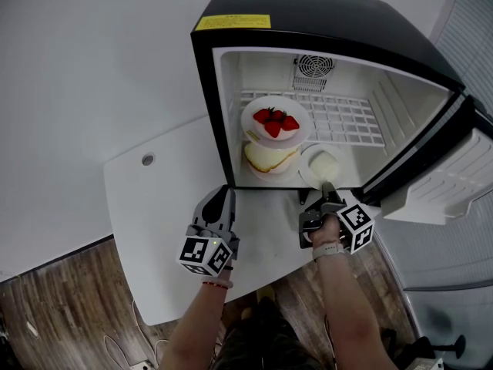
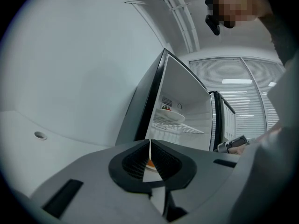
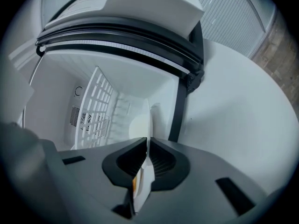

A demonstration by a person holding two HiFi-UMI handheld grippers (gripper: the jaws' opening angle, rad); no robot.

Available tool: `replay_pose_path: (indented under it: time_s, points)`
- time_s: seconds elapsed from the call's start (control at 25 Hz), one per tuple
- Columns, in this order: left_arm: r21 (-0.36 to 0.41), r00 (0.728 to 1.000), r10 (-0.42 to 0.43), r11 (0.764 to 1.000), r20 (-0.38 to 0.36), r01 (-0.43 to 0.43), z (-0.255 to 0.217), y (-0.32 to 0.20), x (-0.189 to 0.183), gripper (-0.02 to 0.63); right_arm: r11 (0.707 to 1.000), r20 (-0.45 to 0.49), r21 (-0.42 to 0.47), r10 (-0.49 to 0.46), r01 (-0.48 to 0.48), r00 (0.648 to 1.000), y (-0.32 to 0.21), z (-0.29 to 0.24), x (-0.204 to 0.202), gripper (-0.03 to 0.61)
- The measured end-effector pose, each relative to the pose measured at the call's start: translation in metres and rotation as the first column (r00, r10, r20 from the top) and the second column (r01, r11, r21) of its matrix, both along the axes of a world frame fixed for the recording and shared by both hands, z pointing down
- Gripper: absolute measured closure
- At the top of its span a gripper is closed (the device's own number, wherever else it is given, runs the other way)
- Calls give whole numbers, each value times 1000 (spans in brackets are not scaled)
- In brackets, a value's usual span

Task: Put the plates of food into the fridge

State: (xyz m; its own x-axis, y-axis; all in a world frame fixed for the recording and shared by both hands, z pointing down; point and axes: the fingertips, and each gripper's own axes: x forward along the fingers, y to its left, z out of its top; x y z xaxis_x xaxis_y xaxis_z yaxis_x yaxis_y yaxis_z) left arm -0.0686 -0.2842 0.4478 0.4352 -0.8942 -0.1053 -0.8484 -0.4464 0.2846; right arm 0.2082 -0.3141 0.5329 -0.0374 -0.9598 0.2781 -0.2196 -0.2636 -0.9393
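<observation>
Fingers of our right gripper [image 1: 328,190] are clenching the near rim of the plate [image 1: 306,169] lying at twelve o'clock inside the fridge [image 1: 308,10], while our left gripper [image 1: 223,196] is hovering clenched, empty, at nine o'clock.

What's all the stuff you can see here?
Table: one, white, middle of view.
Fridge: one, black outside, white inside, on the table, door open.
Wire shelf: one, white, inside the fridge.
Strawberry plate: one, white, on the wire shelf.
Cake plate: one, white, fridge floor, under the shelf.
Third plate: one, white, pale food, low in the fridge, right side.
Left gripper: one, grey, shut, empty, over the table.
Right gripper: one, grey, shut on third plate's rim.
</observation>
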Motion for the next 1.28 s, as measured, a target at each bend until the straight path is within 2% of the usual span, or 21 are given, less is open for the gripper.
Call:
replay_pose_path:
  time_s: [0.12, 0.32, 0.6, 0.92, 1.16, 1.28]
  points:
    - [3, 1000, 3, 1000, -3, -3, -1, 0, 1, 598, 1000, -88, -3, -18, 18, 996, -9, -4, 4, 561]
    - [8, 1000, 5, 1000, -11, -5, -2, 0, 0, 598, 998, -257, -30, -58, 52, 965, -19, -8, 13, 560]
    - [12, 1000, 9, 1000, -15, -9, -3, 0, 0, 598, 992, -437, -78, -123, 99, 891, -25, -8, 17, 531]
    - [11, 1000, 14, 1000, -18, -14, -2, 0, 2, 598, 980, -576, -152, -191, 125, 795, -31, -7, 21, 504]
    - [9, 1000, 22, 1000, -12, -22, -2, -2, 10, 598, 971, -629, -188, -234, 147, 741, -35, -7, 23, 482]
    - [8, 1000, 28, 1000, -8, -28, -2, -4, 14, 598, 968, -673, -196, -251, 159, 696, -37, -9, 23, 468]
